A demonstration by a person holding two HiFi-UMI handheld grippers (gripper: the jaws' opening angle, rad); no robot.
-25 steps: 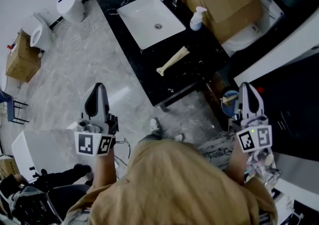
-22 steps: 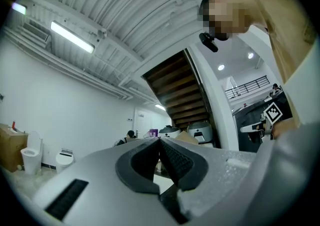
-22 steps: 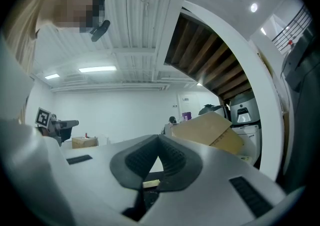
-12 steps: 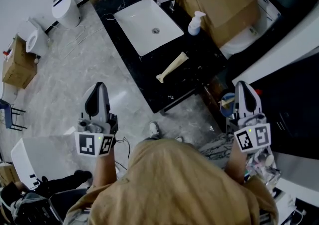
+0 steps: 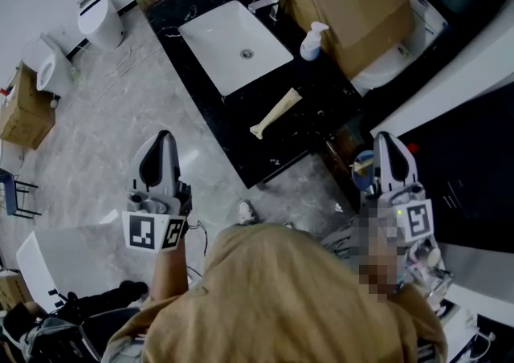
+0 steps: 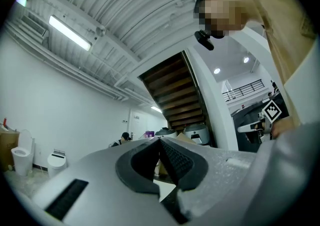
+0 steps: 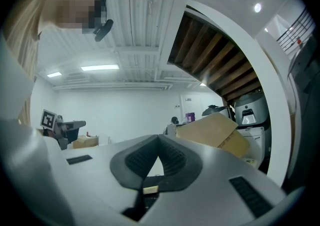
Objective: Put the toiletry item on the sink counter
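Close to my body, at the near edge of the scene, I hold both tongs up and well apart from the work. My left gripper (image 5: 163,140) hangs over the grey marbled floor (image 5: 96,120), and my right gripper (image 5: 386,143) sits off the right end of the black stone sink counter (image 5: 321,96). Each gripper's own view shows its ribbed pads pressed tip to tip with nothing between them, so both are fully closed and empty.

The long cream-coloured squeeze tube (image 5: 275,113) lies flat on the dark counter, near its front edge and to the near right of the white rectangular basin (image 5: 217,36). A white pump bottle (image 5: 312,40) stands farther back, just beside the open brown cardboard box (image 5: 361,0).

With a toiletry item already lying on the counter and nothing in either tong, I judge the placing to be done, or else that I stand between rounds. I cannot tell which from here.

If another item is to go down, the next move calls for reaching forward, opening the jaws, and closing across the width of something narrow. The tube looks soft and would need a light squeeze near its middle so it does not droop. The pump bottle looks top-heavy and easy to knock over.
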